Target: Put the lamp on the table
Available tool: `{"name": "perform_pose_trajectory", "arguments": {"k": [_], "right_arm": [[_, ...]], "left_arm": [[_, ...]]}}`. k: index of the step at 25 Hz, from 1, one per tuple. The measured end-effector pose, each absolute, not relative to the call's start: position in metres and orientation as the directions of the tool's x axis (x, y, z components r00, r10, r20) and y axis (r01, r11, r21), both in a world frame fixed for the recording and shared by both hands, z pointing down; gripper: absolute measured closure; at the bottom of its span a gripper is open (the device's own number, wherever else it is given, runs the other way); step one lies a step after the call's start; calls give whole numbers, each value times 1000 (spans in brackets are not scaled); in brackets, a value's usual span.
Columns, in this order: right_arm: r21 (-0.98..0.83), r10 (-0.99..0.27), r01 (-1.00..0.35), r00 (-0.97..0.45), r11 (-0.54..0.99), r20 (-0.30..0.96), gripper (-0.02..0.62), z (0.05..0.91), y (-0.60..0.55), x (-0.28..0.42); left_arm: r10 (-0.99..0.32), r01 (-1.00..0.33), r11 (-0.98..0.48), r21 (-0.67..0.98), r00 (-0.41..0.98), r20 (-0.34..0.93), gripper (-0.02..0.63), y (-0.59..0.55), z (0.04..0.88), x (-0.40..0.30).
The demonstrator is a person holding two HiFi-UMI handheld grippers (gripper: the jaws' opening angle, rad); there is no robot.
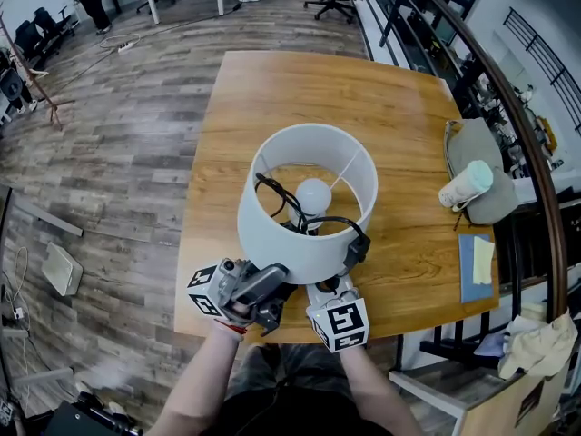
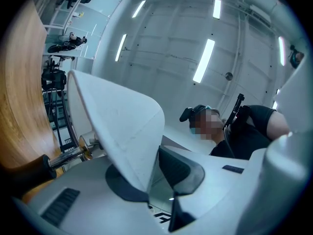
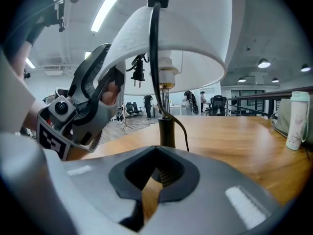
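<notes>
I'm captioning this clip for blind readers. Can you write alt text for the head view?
Seen from above, a white table lamp stands upright near the front edge of a wooden table, its bulb and black cord visible inside the shade. The left gripper pinches the shade's near rim; the right gripper is beside it.

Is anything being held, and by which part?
The left gripper clamps the lamp by the rim of its shade; whether the right gripper holds cannot be told.
</notes>
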State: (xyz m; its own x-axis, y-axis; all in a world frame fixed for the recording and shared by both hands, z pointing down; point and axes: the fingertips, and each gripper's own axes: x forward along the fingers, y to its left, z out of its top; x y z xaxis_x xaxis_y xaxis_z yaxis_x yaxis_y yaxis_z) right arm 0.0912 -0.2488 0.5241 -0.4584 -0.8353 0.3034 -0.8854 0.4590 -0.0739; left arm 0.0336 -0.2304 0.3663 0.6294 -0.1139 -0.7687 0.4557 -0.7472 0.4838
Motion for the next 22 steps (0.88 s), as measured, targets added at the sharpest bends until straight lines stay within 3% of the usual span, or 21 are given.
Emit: {"name": "perform_pose_trajectory", "arguments": {"k": [13,22], "right_arm": [[-86,-852,-900,-432,427,297,589,520,-233,94],[-101,-870,-915,-402,390,286,589,515,-221,97]], "left_arm": [[-235,283,-736,615,745,-624,532,-221,409,30],[-297,92,-756,648,834,-465,531,-214,432,27]]}}
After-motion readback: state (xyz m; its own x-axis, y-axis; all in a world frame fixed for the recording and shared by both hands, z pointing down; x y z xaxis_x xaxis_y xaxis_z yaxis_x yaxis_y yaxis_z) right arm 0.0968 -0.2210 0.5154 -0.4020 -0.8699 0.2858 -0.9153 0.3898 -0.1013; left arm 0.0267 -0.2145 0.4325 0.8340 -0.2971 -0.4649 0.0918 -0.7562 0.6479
